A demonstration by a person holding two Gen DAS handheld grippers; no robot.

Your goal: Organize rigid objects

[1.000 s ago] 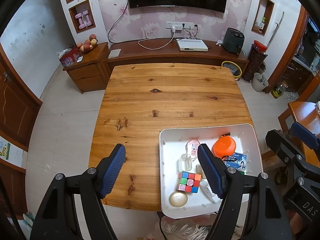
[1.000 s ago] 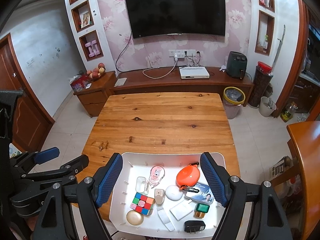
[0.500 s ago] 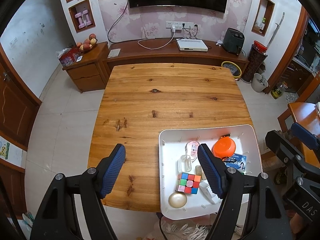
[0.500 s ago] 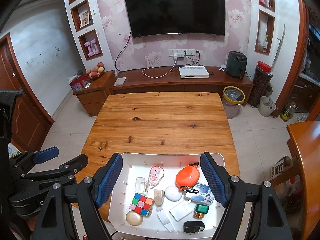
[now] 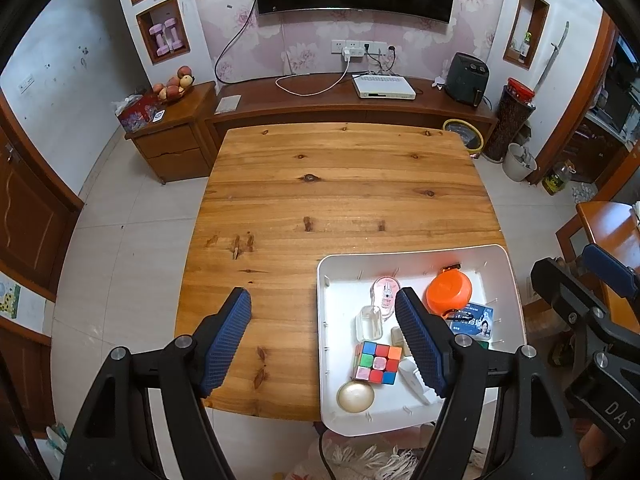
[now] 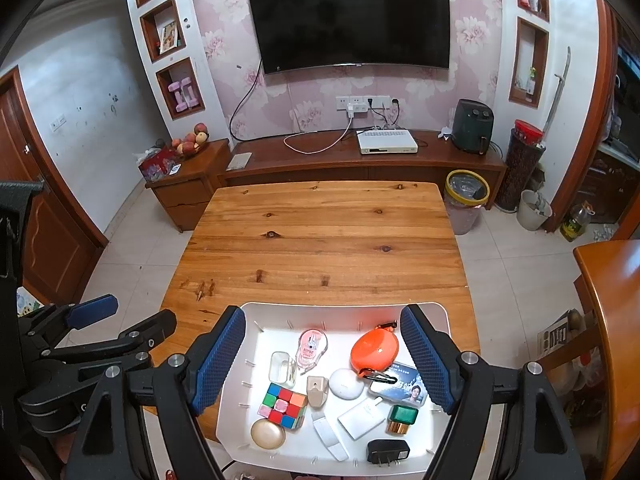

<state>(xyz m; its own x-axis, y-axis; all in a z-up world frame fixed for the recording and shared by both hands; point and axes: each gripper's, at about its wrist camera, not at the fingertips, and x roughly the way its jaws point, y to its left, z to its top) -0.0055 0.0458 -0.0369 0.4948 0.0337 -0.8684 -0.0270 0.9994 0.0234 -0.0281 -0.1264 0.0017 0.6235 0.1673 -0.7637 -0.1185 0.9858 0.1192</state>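
White tray (image 6: 256, 420): on the table (image 6: 320, 248) at its near edge, near rim overhanging. Contents: puzzle cube (image 6: 283, 404), orange round case (image 6: 374, 350), gold disc (image 6: 267, 433), black plug (image 6: 387, 451), others too small to name. Left claw (image 5: 323, 336): wide, empty; its right finger hides part of the tray. Right claw (image 6: 322, 356): wide, empty, above the tray. Far table surface bare.
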